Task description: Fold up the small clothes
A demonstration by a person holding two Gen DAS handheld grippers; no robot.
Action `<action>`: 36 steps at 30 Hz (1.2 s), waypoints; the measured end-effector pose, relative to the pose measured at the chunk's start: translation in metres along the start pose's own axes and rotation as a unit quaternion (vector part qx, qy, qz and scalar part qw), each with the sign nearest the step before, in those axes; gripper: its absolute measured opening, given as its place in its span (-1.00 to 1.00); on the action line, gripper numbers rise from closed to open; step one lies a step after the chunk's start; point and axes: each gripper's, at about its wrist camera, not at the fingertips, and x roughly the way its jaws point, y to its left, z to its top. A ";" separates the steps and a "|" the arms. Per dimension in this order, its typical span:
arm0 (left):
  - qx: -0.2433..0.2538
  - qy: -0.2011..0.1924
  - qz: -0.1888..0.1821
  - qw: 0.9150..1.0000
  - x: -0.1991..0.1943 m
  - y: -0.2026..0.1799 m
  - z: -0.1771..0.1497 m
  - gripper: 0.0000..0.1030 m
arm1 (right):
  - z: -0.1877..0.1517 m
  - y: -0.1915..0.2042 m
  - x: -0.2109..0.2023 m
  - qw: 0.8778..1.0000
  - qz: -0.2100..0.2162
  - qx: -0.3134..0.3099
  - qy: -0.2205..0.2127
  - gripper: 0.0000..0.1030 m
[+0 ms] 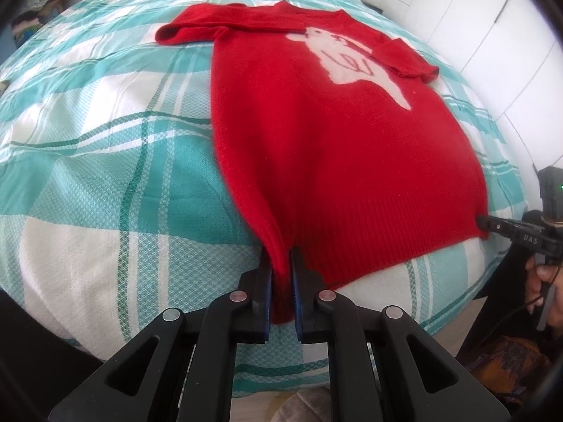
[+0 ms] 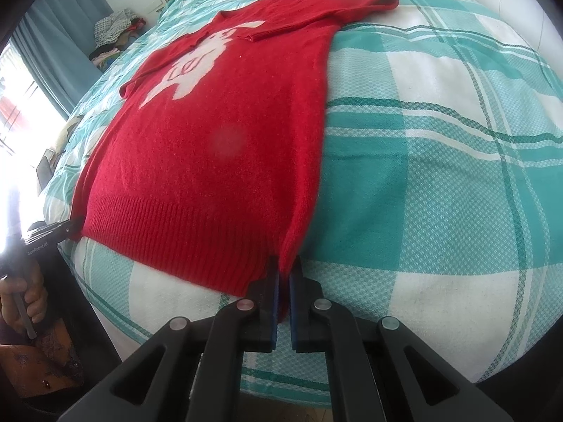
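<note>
From the left wrist camera, a red knitted sweater [image 1: 316, 147] lies front-up on a bed with a teal and white checked bedspread [image 1: 105, 147]. A white animal figure [image 1: 345, 63] is knitted into its chest, and both sleeves are folded in across the upper part. The ribbed hem faces the camera. The left gripper [image 1: 281, 270] has its jaws pinching the near hem corner, with the red knit bunched between the blue pads. At the far right edge the right gripper [image 1: 492, 225] meets the other hem corner, a hand [image 1: 542, 281] below it.

From the right wrist camera, the same sweater [image 2: 218, 133] stretches away up the bed. The right gripper [image 2: 284, 281] has its jaws nearly pressed together, nipping the hem corner. The left gripper [image 2: 67, 230] meets the opposite corner at the left edge.
</note>
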 end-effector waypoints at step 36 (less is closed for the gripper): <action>-0.119 -0.185 0.191 0.957 -0.013 0.081 0.086 0.85 | 0.245 -0.093 -0.043 0.969 -0.025 0.001 -0.244 -0.86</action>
